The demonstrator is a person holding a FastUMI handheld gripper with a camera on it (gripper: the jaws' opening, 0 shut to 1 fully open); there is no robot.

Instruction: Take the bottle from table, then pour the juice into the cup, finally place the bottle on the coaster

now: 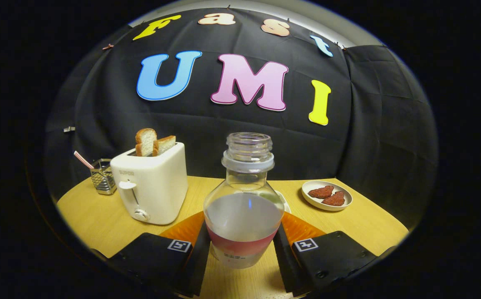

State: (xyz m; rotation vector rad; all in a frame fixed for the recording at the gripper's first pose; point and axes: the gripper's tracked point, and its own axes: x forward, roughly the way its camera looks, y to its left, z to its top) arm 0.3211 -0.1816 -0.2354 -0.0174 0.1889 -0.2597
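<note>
my jaws [242,249] sit either side of the juice bottle [242,207], one finger flanking each side of its lower body at the label band; they look right at the plastic but i can't tell if both are pressing yet, so grip state unclear. bottle stands upright on the worktop [369,224], long axis vertical, cap off, neck open, pale liquid up to abt the shoulder. it's dead centre between the fingers, so the coming move turns on closing square w/o tipping it, then lifting straight up. just behind the bottle a pale round rim [284,201] peeks out on its right, maybe the coaster or cup, can't say which. toaster [151,185] w/ two bread slices [154,142] stands near on the left, wire basket [102,176] w/ a striped straw beyond it. small plate [327,195] w/ two reddish pieces sits right, well apart. open room is mostly up and to the right; left is tighter bc of the toaster.
</note>
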